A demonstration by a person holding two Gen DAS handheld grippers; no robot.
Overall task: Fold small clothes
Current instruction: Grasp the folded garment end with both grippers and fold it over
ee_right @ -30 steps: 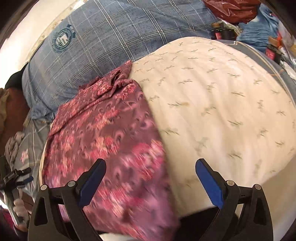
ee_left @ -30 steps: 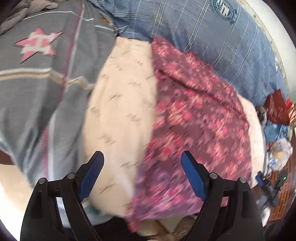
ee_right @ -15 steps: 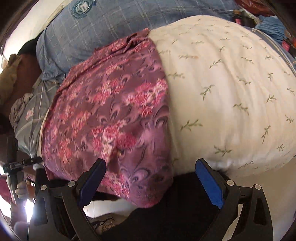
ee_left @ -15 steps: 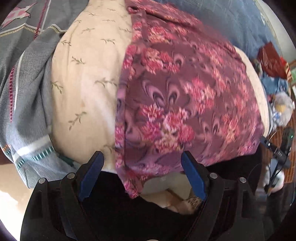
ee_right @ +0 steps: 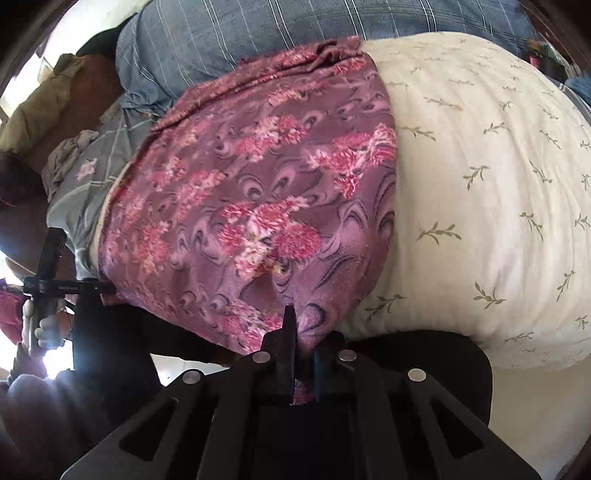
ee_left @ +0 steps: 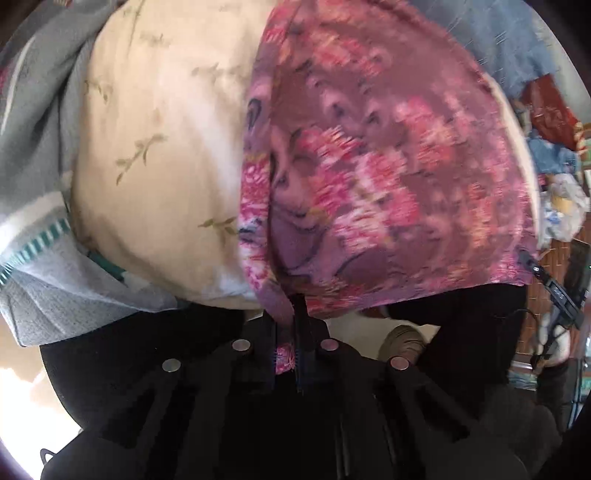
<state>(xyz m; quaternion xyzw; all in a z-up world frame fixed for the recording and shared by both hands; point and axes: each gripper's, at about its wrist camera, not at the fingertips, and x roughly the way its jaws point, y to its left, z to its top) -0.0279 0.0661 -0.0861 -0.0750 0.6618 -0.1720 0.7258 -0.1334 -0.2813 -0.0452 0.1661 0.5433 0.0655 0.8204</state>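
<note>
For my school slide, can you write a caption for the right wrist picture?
Right gripper pinching the near edge of a purple flowered cloth spread over a cream leafy pillow.

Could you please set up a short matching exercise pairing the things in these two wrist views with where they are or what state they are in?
Things:
1. purple floral cloth
2. cream pillow with green sprigs
3. blue checked pillow
4. left gripper

States or places:
A. lies beyond the cream pillow
B. draped over the cream pillow
C. shut on the cloth's near edge
D. lies under the cloth

Pairs: 1-B, 2-D, 3-A, 4-C
</note>
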